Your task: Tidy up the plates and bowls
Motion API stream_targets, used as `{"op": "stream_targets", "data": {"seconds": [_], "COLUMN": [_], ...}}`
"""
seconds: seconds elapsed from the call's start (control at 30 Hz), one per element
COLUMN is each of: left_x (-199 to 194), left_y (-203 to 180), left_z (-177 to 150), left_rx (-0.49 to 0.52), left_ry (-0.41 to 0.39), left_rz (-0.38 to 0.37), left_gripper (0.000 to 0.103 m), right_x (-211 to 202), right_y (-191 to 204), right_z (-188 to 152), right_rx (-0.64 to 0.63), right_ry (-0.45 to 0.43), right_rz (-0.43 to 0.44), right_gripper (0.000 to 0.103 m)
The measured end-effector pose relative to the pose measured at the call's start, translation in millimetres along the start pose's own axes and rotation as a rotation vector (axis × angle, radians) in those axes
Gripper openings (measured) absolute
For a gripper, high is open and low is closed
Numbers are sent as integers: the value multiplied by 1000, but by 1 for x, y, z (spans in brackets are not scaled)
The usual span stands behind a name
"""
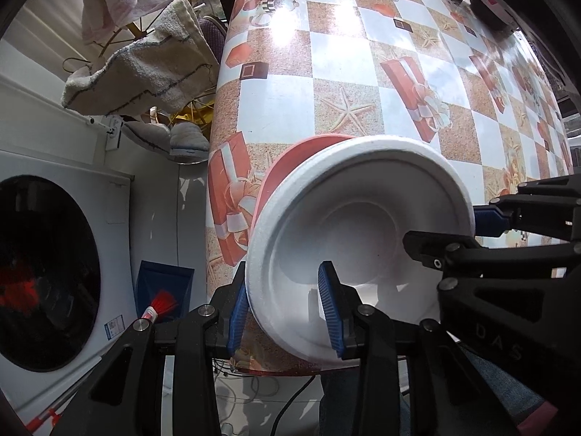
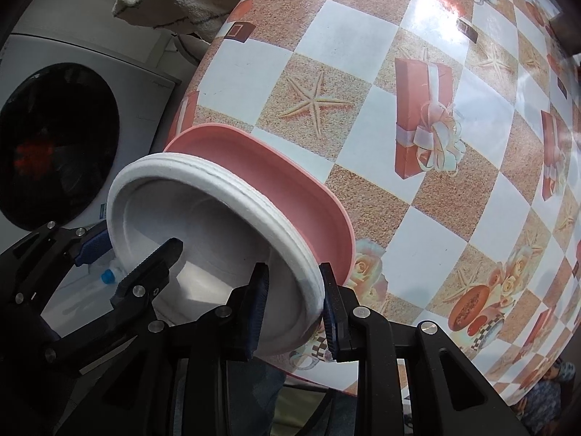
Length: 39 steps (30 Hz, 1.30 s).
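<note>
At the near table (image 1: 348, 83) edge, a stack of white bowls (image 1: 363, 225) is seated in a pink plate (image 2: 290, 196), tilted toward the cameras. Left gripper (image 1: 287, 312): jaws are parted around the bowls' rim, one pad outside and one inside; a gap is visible at the inner pad, so no clamp is seen. Right gripper (image 2: 294, 312): jaws are closed on the opposite rim, pads pressed against both faces. A washing machine (image 1: 54, 272) and a towel (image 1: 145, 65) are seen beside the table.
</note>
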<state>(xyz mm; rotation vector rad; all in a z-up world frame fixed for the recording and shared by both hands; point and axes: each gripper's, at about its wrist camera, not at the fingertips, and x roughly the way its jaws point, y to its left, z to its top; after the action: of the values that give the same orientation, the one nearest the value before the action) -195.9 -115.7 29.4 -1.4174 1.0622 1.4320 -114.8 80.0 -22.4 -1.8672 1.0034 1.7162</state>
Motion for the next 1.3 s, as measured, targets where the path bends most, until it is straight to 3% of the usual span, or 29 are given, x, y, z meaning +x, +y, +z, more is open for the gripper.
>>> {"op": "stream_targets", "data": {"seconds": [0.13,0.2,0.23,0.27,0.3,0.4,0.43,0.5,0.73,0.87,0.97,1.03,1.13,1.2,1.3], "left_x": [-8,-13,-16,-18,-20,-27,-28,-32,-59,-93,-133,-156,-179,-189,-188], "left_y": [-2,-3,-2,-2,-1,-4,-6,-8,-3,-2,3,8,11,3,-15], "left_z": [0,1,2,3,4,6,6,6,2,-5,-15,-19,-20,-26,-32], "left_rx": [16,18,17,17,19,47,59,74,80,124,133,135,159,241,368], "left_ry": [-40,-55,-63,-72,-77,-96,-97,-110,-172,-263,-379,-413,-426,-453,-363], "left_rz": [-2,-13,5,3,-5,36,61,79,-13,-31,-90,-133,-184,-169,-194], "left_gripper": [58,65,67,72,79,84,86,87,87,88,88,90,103,103,103], "right_x": [-8,-14,-19,-24,-28,-36,-40,-46,-67,-94,-115,-128,-144,-154,-159], "right_y": [-1,-3,-7,-9,-12,-21,-23,-25,-36,-30,-26,-24,-24,-26,-27], "right_z": [-1,-2,-3,-4,-5,-7,-9,-12,-25,-30,-33,-35,-39,-43,-48], "right_rx": [-12,-5,1,8,15,44,50,40,54,51,37,33,34,40,52], "right_ry": [-22,-36,-57,-74,-82,-100,-114,-140,-171,-217,-266,-307,-354,-385,-413], "right_rz": [6,11,4,3,8,20,18,6,-22,-41,-48,-60,-79,-74,-57], "right_gripper": [30,47,72,89,93,94,101,102,102,102,102,102,102,102,102]}}
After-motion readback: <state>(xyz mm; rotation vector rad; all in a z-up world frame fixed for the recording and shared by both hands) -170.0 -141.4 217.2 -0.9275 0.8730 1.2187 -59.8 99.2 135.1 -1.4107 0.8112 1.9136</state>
